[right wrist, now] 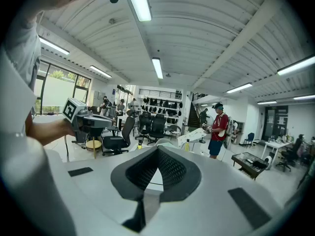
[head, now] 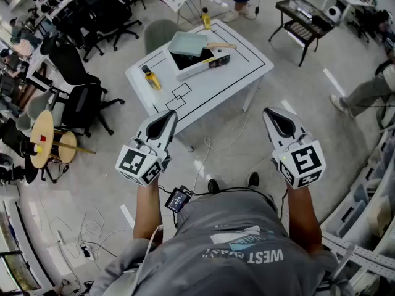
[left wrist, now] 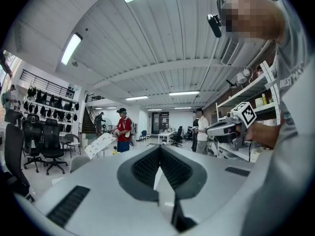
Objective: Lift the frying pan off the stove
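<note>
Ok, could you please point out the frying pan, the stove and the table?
frying pan (head: 187, 43), head view, middle of its teal body
stove (head: 191, 60), head view, its black top
table (head: 237, 73), head view, bare top right of stove

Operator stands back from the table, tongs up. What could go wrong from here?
1. A cable lies on the floor between person and table: a possible trip.
2. Left tongs and right tongs are shut; one must open before reaching the pan handle.
3. The bottle near the stove could get knocked over.
</note>
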